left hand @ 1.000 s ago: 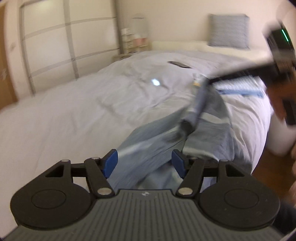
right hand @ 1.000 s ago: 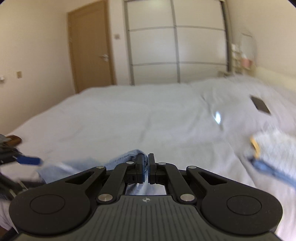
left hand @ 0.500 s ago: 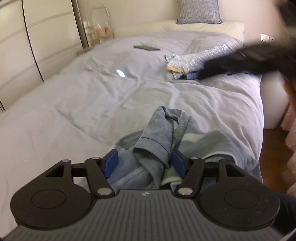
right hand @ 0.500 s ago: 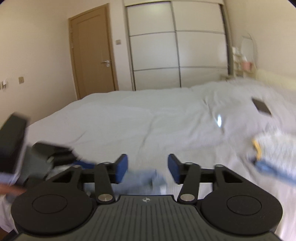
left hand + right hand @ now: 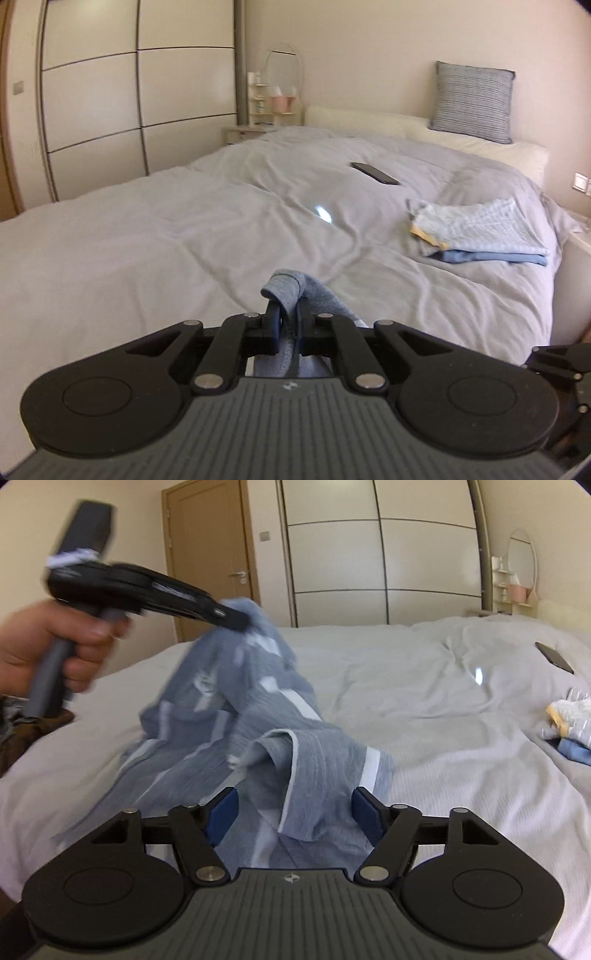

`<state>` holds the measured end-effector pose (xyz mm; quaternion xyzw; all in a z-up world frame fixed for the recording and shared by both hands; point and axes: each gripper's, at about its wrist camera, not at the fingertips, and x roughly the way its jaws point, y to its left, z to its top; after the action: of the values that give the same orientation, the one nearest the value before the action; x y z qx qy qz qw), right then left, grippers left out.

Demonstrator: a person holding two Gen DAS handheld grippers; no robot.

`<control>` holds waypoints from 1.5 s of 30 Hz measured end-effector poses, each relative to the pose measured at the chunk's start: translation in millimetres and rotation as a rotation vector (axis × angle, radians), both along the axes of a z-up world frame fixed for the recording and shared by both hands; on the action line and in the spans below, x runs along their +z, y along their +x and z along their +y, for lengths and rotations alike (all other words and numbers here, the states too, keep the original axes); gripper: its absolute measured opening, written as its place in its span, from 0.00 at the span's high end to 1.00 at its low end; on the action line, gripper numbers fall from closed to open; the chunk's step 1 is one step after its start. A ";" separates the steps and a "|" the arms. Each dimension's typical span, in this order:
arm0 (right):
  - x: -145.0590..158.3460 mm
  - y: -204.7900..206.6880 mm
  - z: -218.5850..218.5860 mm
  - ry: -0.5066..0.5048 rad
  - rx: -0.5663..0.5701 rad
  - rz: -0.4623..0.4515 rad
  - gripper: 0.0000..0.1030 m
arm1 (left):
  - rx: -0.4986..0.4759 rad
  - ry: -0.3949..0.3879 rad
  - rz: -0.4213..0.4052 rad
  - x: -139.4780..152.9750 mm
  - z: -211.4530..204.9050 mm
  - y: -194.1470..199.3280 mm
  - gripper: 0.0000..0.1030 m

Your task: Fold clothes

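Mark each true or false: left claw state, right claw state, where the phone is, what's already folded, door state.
1. The left claw is shut on the blue striped garment. True.
2. The right claw is clamped on the garment. False: its jaws stand apart, having just been opening, with cloth lying between them unpinched.
3. A dark phone lies on the bed. True.
4. The folded clothes sit on the bedside shelf. False: they lie on the bed, near its edge.
5. The wooden door is wide open. False: it is closed.
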<state>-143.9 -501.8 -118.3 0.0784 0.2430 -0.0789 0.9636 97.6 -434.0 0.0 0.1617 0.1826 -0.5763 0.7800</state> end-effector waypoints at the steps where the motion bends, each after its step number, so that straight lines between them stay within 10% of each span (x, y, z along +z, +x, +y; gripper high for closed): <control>1: -0.4 5.7 -3.9 0.003 -0.010 0.002 0.60 | 0.009 0.000 -0.005 0.4 3.1 2.1 0.95; 4: 10.3 9.7 -23.6 0.033 -0.050 -0.034 0.95 | 0.030 -0.014 -0.007 0.1 16.5 6.4 0.95; 20: 201.0 -44.0 -57.7 -0.023 -0.074 -0.479 0.99 | 0.015 -0.354 -0.256 156.1 111.9 -45.9 0.94; 29: 231.2 -86.0 -15.5 -0.141 -0.018 -0.533 0.99 | 0.024 -0.403 -0.310 188.2 151.2 -83.6 0.94; 39: 225.3 -98.4 -50.7 -0.194 -0.153 -0.493 1.00 | -0.065 -0.330 -0.326 188.7 38.8 -65.3 0.94; 45: 180.4 -54.0 -103.3 -0.194 -0.241 -0.398 1.00 | -0.113 -0.251 -0.252 132.4 -86.3 -33.7 0.94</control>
<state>-197.9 -605.1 62.1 0.0282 0.0287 -0.1993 0.9791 63.9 -520.3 132.4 0.1439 0.0009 -0.6127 0.7771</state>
